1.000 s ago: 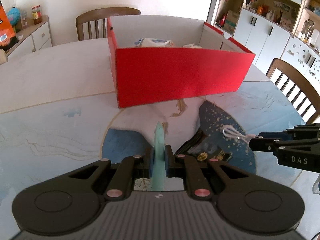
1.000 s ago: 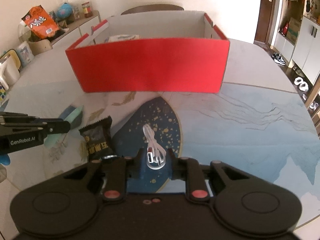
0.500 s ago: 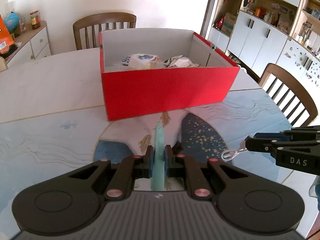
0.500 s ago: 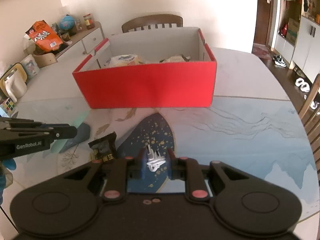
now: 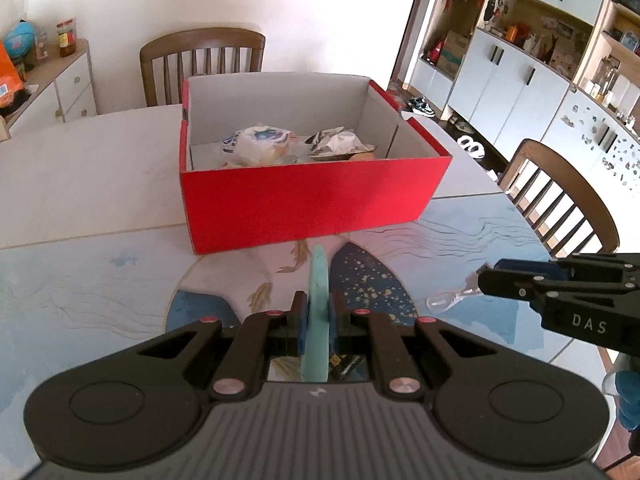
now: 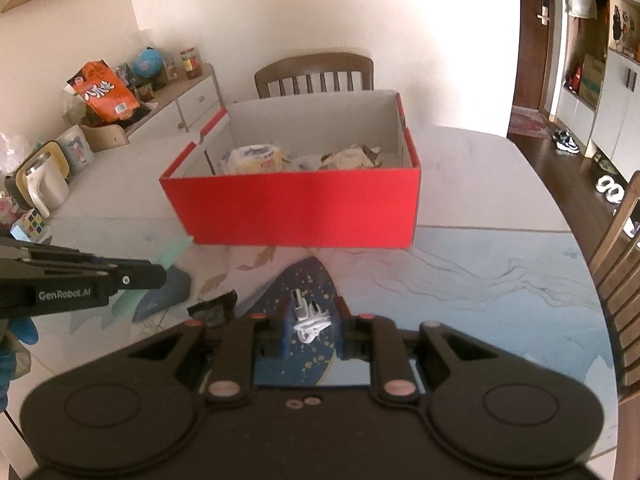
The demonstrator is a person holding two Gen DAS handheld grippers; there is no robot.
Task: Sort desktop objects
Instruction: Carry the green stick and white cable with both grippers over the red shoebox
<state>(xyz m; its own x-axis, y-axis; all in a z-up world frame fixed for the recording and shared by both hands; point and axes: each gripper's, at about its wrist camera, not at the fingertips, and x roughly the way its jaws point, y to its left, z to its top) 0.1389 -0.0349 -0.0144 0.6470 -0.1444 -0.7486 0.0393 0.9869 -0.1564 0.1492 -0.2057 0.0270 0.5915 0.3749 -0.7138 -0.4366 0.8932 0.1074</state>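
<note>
The left claw [image 5: 318, 316] is clamping down on a thin mint-green flat piece [image 5: 319, 280], which is standing on edge between the pads and poking out toward twelve o'clock. The right claw [image 6: 311, 318] is pinching a small coil of white cable [image 6: 308, 318] with a plug end pointing up (the bundle is sitting snugly between the two pads). In the left wrist view the right claw [image 5: 486, 280] is reaching in from three o'clock, the cable a blurred pale loop at its tip; in the right wrist view the left claw [image 6: 162, 276] is coming in from nine o'clock, the green piece showing pale beyond its tip.

The red box [image 5: 312, 200] is sitting open on the tabletop [image 5: 80, 168] at twelve o'clock of both claws, well apart from them. Inside it a white wrapped round package [image 5: 260, 146] is lying on the left and a crumpled silvery wrapper [image 5: 340, 144] on the right, just beside each other.

A dark snack packet [image 6: 214, 310] is lying on the patterned mat [image 6: 460, 280] at about ten o'clock of the right claw, partly hidden behind its frame. Wooden chairs [image 5: 202, 66] are standing around the tabletop.
</note>
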